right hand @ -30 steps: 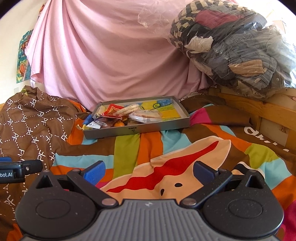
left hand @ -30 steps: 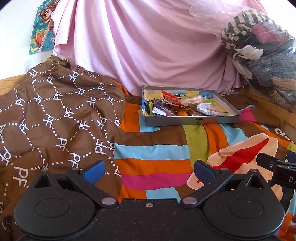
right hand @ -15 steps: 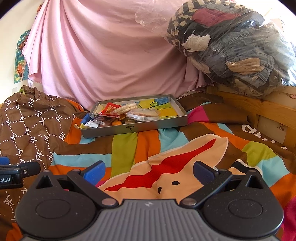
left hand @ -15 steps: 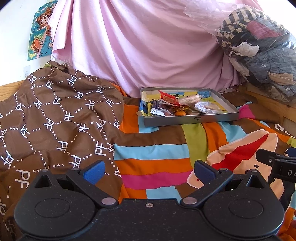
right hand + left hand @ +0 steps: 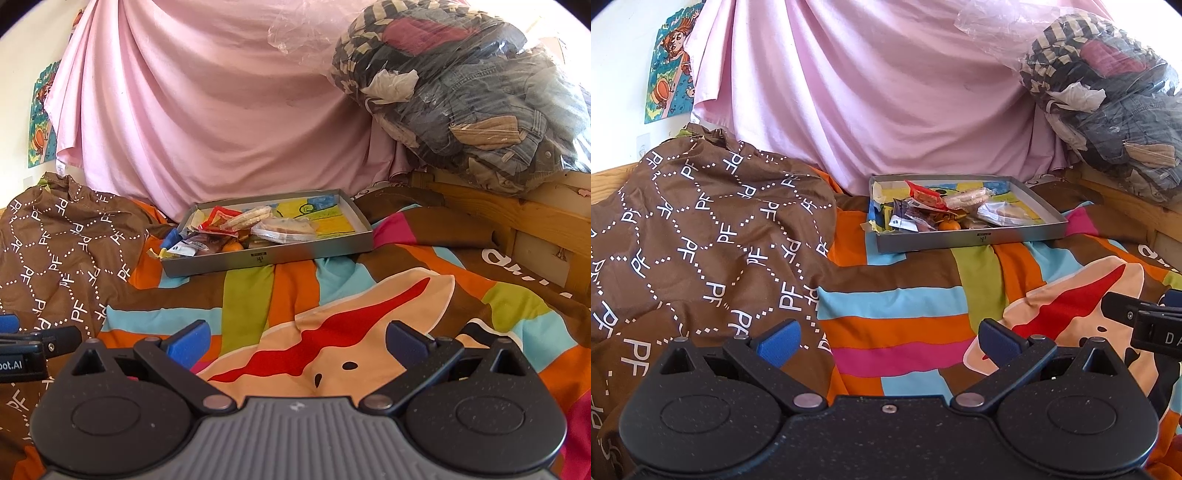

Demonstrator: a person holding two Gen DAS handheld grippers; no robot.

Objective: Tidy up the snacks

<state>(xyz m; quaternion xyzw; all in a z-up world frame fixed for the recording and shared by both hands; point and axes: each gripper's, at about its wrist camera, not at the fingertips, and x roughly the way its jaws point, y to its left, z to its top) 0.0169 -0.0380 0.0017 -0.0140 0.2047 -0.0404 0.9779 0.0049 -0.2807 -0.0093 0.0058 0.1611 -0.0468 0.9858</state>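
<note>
**Both grippers open, tray ahead**

My left gripper (image 5: 888,341) hangs over the striped bedspread (image 5: 897,325) with its blue fingers (image 5: 777,341) spread wide and nothing between them. My right gripper (image 5: 297,341) is the same: fingers (image 5: 188,341) wide apart, empty, above the red and cream print on the bedspread (image 5: 332,343).

The grey tray (image 5: 967,238) sits on the bed well ahead of the left fingers and a little to their right; from the right wrist the tray (image 5: 266,258) lies ahead and a little left. Snacks (image 5: 938,210) are heaped in its left half: a red wrapper (image 5: 218,218), clear packs of biscuits (image 5: 284,229), a small orange fruit (image 5: 949,225). The right half shows bare yellow lining.

A brown blanket (image 5: 701,229) is bunched to the left of the left fingers. Behind the tray hangs a pink sheet (image 5: 221,110), and a clear bag of clothes (image 5: 461,85) sits far right.
</note>
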